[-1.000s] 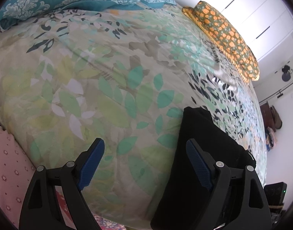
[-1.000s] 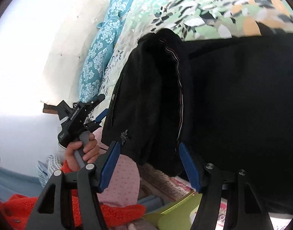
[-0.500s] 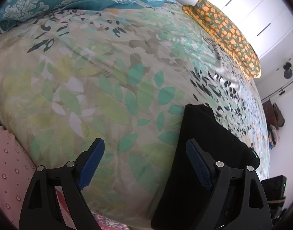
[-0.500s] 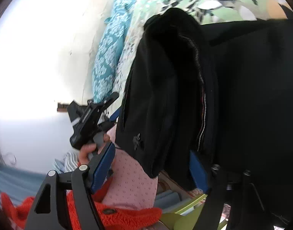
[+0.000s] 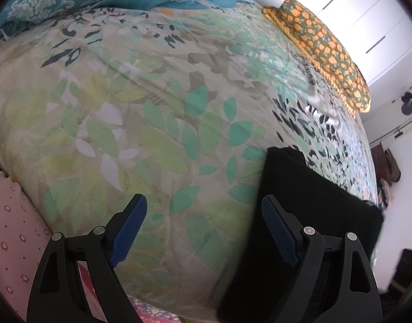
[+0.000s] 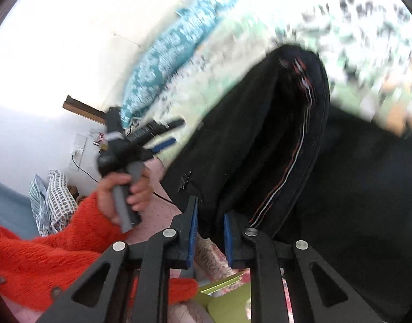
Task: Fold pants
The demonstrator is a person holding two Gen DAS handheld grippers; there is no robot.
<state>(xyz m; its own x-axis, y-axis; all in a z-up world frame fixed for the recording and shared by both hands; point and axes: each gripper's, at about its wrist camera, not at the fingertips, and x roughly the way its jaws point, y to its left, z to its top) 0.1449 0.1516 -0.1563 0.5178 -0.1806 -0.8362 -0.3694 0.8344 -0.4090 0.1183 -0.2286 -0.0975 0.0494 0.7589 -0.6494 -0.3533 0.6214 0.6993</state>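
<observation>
The black pants (image 6: 273, 140) lie at the near edge of the leaf-print bedspread (image 5: 152, 123), their waistband hanging over that edge. Only the right wrist view shows the right gripper (image 6: 210, 235) closing, its blue pads pinching the waistband hem, and a hand (image 6: 125, 191) in an orange sleeve (image 6: 44, 253) holding the left gripper (image 5: 203, 228), whose jaws stand wide and empty over the bedspread beside the pants. Only the left wrist view shows the orange pillow (image 5: 321, 48) at the bedspread's far side.

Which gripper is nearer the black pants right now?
Right. The right gripper has the edge of the black pants between its closing jaws. The left gripper stands open over the leaf-print bedspread, the pants beside its right finger, not gripped.
</observation>
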